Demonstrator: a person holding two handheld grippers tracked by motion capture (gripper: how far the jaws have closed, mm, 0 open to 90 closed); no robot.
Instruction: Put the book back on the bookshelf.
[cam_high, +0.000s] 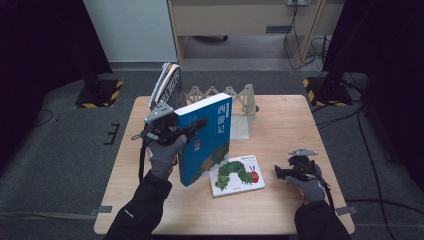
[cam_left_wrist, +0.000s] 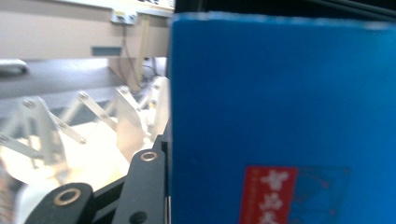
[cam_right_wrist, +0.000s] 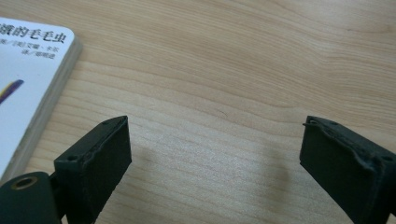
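My left gripper (cam_high: 186, 131) is shut on a thick blue book (cam_high: 207, 140) and holds it upright above the table, spine with white characters facing right. In the left gripper view the blue book (cam_left_wrist: 280, 116) covers the right side, and one black finger (cam_left_wrist: 144, 184) lies against its edge. A thin white picture book with a green caterpillar (cam_high: 237, 175) lies flat on the table near the front. To its right my right gripper (cam_high: 278, 172) hovers low over bare wood. Its jaws stand wide open and hold nothing (cam_right_wrist: 215, 140), and the picture book's corner (cam_right_wrist: 28, 84) lies to their left.
A metal accordion book rack (cam_high: 225, 96) stands at the back of the wooden table (cam_high: 285, 120), with a white plate (cam_high: 240, 126) at its foot. Some books (cam_high: 167, 85) lean at the rack's left end. Dark stands flank the table on the floor.
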